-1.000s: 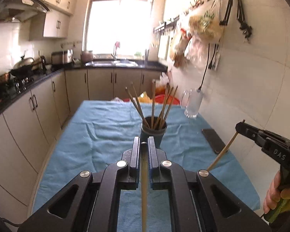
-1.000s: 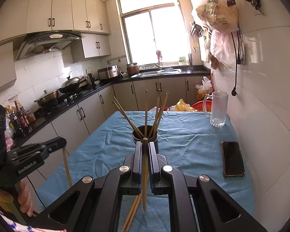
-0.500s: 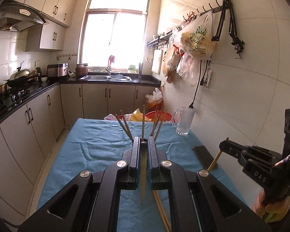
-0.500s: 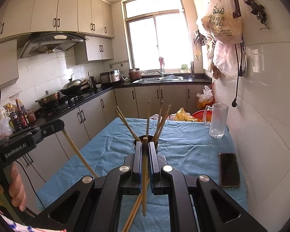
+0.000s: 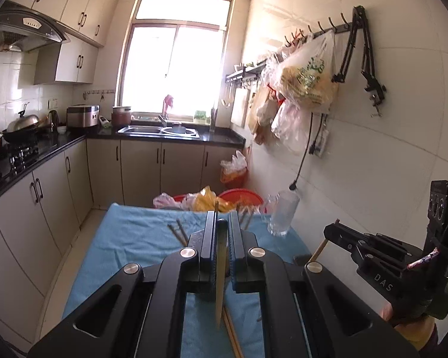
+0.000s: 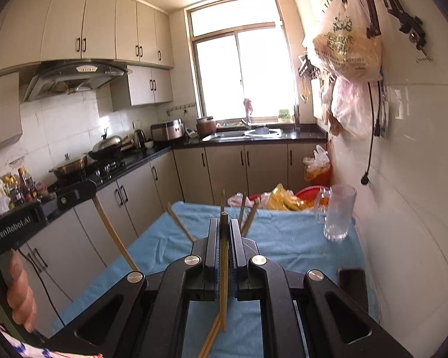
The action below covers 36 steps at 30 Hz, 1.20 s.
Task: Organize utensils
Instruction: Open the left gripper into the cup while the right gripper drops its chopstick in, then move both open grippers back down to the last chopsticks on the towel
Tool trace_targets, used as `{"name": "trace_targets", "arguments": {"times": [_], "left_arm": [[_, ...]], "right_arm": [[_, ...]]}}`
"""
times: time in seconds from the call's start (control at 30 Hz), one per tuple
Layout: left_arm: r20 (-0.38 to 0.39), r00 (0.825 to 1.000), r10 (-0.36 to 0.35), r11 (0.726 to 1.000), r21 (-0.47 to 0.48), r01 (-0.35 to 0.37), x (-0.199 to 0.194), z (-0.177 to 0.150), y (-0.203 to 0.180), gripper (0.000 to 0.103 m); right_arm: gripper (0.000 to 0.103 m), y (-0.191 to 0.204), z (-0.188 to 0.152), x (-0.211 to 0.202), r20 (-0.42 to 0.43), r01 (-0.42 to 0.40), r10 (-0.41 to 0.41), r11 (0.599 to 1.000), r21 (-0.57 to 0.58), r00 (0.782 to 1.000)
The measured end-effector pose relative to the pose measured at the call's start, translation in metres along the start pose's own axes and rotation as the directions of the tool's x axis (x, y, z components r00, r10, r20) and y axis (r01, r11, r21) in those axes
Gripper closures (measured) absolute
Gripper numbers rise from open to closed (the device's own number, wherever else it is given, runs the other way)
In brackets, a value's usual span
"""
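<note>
My left gripper (image 5: pixel 222 223) is shut on a wooden chopstick (image 5: pixel 219 286) that hangs down between its jaws. My right gripper (image 6: pixel 224 223) is shut on another wooden chopstick (image 6: pixel 223 280). Each gripper shows in the other's view, the right gripper (image 5: pixel 333 232) and the left gripper (image 6: pixel 86 189), each with its chopstick. The holder cup is hidden behind the fingers; only chopstick tips (image 6: pixel 179 223) stick out above them. Loose chopsticks (image 5: pixel 233 334) lie on the blue cloth (image 5: pixel 128 238) below.
A glass mug (image 6: pixel 337 214) stands at the table's right, near the wall. A black phone (image 6: pixel 351 277) lies on the cloth by the wall. Red basins and bags (image 5: pixel 239 197) sit beyond the far edge. Cabinets run along the left.
Both grippers have risen and tilted up, each keeping its chopstick. The holder cup has dropped behind the fingers and more of the kitchen's upper part shows.
</note>
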State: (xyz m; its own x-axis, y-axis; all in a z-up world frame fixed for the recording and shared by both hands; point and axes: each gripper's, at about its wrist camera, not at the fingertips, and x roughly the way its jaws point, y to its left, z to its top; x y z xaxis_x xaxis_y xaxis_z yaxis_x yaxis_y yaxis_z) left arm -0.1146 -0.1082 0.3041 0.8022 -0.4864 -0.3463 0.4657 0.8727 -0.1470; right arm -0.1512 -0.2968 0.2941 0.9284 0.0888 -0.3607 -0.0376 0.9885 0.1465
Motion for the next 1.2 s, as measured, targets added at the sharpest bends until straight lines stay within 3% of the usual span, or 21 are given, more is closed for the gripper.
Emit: {"name": "trace_targets", "arguments": {"times": [0.2, 0.37, 0.5, 0.73, 0.9, 1.0, 1.07, 1.13, 1.2], "left_arm": [[0.034, 0.999, 0.016, 1.000, -0.017, -0.016, 0.033, 0.035, -0.001, 0.097], [0.053, 0.998, 0.038, 0.999, -0.015, -0.037, 0.064, 0.052, -0.003, 0.097], [0.046, 0.997, 0.064, 0.998, -0.016, -0.063, 0.094, 0.051, 0.000, 0.096], [-0.070, 0.994, 0.082, 0.995, -0.047, -0.085, 0.148, 0.029, 0.020, 0.096], [-0.082, 0.992, 0.094, 0.993, -0.059, -0.099, 0.149, 0.021, 0.028, 0.096], [-0.072, 0.993, 0.098, 0.993, -0.053, -0.102, 0.143, 0.021, 0.027, 0.082], [-0.060, 0.993, 0.099, 0.993, -0.059, -0.103, 0.135, 0.019, 0.026, 0.064], [-0.043, 0.994, 0.099, 0.993, -0.063, -0.102, 0.126, 0.019, 0.026, 0.064], [-0.040, 0.995, 0.095, 0.994, -0.054, -0.097, 0.116, 0.018, 0.024, 0.063]], "right_arm": [[0.097, 0.005, 0.039, 0.027, 0.047, -0.002, 0.003, 1.000, -0.015, 0.999], [0.097, 0.006, 0.053, 0.055, 0.062, 0.004, -0.003, 1.000, -0.012, 0.998], [0.097, 0.000, 0.050, 0.083, 0.047, 0.012, -0.013, 1.000, 0.011, 0.999], [0.097, -0.020, 0.020, 0.138, -0.072, 0.005, 0.001, 0.997, 0.078, 0.997], [0.097, -0.030, 0.007, 0.155, -0.114, 0.018, -0.005, 0.994, 0.109, 0.993], [0.094, -0.033, 0.006, 0.156, -0.120, 0.019, -0.004, 0.992, 0.124, 0.993], [0.078, -0.033, 0.006, 0.152, -0.114, 0.022, -0.007, 0.992, 0.127, 0.993], [0.071, -0.031, 0.007, 0.146, -0.102, 0.023, -0.010, 0.992, 0.120, 0.995], [0.070, -0.028, 0.008, 0.139, -0.094, 0.026, -0.016, 0.993, 0.112, 0.995]]}}
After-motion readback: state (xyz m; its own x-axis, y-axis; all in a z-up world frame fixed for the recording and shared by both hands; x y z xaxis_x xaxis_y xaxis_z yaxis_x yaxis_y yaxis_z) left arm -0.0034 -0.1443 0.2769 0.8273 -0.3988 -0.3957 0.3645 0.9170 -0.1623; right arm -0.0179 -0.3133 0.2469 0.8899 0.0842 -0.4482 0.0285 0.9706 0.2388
